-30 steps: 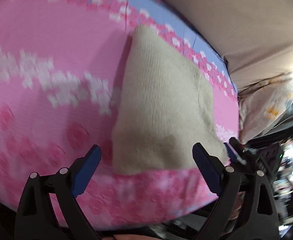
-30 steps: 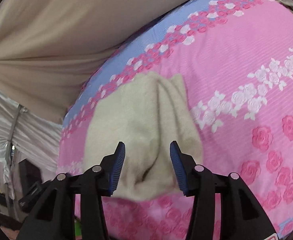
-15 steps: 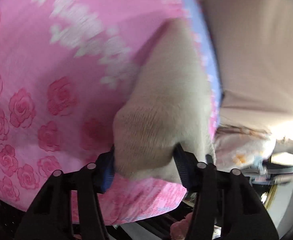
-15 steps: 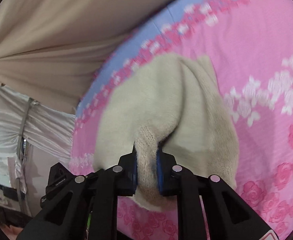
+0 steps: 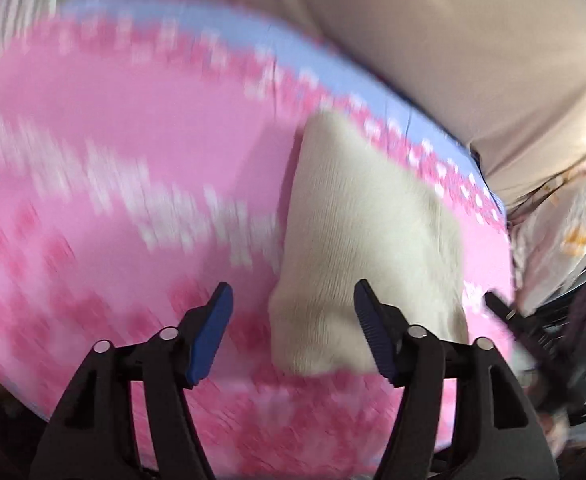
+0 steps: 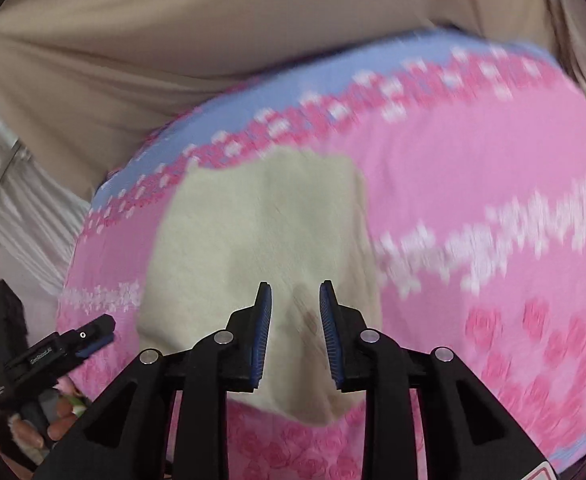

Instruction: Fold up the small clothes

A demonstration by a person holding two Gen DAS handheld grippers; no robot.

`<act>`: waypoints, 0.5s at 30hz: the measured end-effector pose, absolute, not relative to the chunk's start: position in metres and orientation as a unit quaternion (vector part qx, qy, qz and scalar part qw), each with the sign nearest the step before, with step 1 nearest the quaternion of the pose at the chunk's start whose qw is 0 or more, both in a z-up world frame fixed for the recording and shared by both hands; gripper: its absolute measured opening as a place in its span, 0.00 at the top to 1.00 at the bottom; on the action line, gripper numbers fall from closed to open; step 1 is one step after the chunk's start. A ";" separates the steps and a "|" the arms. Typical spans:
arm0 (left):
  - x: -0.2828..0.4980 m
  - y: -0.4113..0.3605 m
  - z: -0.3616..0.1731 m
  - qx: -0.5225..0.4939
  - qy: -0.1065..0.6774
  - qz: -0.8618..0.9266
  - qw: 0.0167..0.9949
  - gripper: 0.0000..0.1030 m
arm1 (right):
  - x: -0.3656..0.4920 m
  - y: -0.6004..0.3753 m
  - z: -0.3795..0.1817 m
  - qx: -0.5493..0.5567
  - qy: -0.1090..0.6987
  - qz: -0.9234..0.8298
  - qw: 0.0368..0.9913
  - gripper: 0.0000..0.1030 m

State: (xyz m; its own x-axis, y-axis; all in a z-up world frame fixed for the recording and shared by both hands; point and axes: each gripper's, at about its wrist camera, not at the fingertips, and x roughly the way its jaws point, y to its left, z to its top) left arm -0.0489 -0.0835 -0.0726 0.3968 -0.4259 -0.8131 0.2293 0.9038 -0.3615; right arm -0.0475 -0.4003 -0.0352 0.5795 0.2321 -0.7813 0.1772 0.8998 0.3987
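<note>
A cream knit garment lies folded on the pink rose-print bedsheet, close to its blue far border. My left gripper hovers over the garment's near left corner. Its jaws are opening and the blue pads touch nothing. In the right wrist view the same garment spreads below my right gripper. Those jaws stand a narrow gap apart and are opening, with a shadowed crease of cloth beneath them but nothing pinched. The left gripper shows at the lower left there, held by a person's fingers.
Beige fabric hangs behind the bed. A white printed bundle lies past the sheet's right edge, and pale curtains hang at the left. The bed's near edge runs just under both grippers.
Half a second ago both grippers were shut on the garment's near edge, bunching it up. Both have let go since and drawn back, and the garment lies flat again.
</note>
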 end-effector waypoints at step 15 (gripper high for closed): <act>0.003 -0.131 -0.110 0.000 0.541 -0.179 0.822 0.25 | 0.005 -0.401 -0.054 0.225 0.481 0.009 0.847 0.92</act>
